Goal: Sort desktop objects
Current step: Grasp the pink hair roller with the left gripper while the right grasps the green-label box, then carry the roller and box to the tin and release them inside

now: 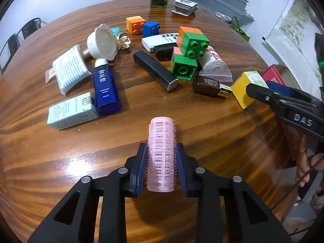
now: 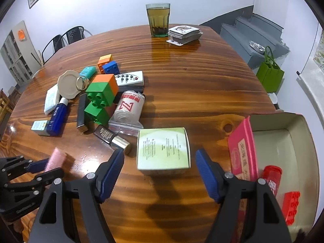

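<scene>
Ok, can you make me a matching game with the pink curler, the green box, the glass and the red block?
Things:
1. pink curler
2. green box
3. glass
4. red block

Places:
A. far end of the table, beside the playing cards
B. inside the open cardboard box
C. held in the left gripper
D. between the open right gripper's fingers

Pairs: 1-C, 2-D, 3-A, 4-B

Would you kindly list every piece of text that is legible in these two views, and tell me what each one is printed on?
"DAS": raised letters on the black body of the right gripper.
"Z": large red letter on the white roll; the red line above it is too blurred.
White Chinese characters on the blue tube: too small to read reliably.
Green box, pale blue box, brown bottle, pink lid: print too small or blurred.
</scene>
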`<state>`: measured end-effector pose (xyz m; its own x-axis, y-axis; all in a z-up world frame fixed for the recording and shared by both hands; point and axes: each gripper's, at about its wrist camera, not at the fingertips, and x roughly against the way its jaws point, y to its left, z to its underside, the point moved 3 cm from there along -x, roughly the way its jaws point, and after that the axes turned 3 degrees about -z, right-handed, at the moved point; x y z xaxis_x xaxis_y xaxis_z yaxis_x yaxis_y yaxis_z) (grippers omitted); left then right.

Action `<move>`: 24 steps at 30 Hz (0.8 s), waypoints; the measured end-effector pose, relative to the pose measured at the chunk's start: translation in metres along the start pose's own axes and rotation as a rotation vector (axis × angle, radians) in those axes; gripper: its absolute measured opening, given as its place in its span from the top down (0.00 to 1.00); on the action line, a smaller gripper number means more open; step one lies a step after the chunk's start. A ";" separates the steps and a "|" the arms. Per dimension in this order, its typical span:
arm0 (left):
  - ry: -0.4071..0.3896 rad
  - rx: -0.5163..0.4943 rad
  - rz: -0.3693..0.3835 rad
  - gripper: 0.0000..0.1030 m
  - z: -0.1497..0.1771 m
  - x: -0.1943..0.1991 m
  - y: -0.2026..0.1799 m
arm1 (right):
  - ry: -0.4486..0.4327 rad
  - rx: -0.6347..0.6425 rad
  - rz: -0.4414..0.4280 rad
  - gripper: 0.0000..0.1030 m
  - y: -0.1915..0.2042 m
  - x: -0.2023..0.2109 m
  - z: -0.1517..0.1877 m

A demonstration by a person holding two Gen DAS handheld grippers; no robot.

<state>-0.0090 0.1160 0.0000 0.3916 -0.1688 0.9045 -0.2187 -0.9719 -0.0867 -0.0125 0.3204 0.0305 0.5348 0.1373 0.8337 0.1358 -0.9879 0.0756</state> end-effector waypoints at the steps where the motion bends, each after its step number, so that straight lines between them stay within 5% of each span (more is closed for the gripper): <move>1: -0.005 0.007 0.001 0.70 0.000 0.001 0.001 | 0.004 0.001 -0.001 0.26 -0.001 -0.003 -0.001; 6: -0.030 0.036 0.002 0.70 0.003 0.009 0.002 | 0.035 0.001 -0.008 0.27 -0.003 -0.017 -0.001; 9: -0.041 0.044 0.000 0.70 0.004 0.014 -0.001 | 0.055 -0.014 -0.021 0.46 -0.005 -0.022 0.003; 24: -0.071 0.044 -0.007 0.70 -0.001 0.032 -0.034 | -0.048 -0.020 -0.107 0.47 -0.016 0.042 0.006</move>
<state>0.0099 0.1437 0.0326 0.4559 -0.1714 0.8734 -0.1769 -0.9792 -0.0998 0.0125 0.3419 0.0607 0.5571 0.2451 0.7934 0.1781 -0.9685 0.1741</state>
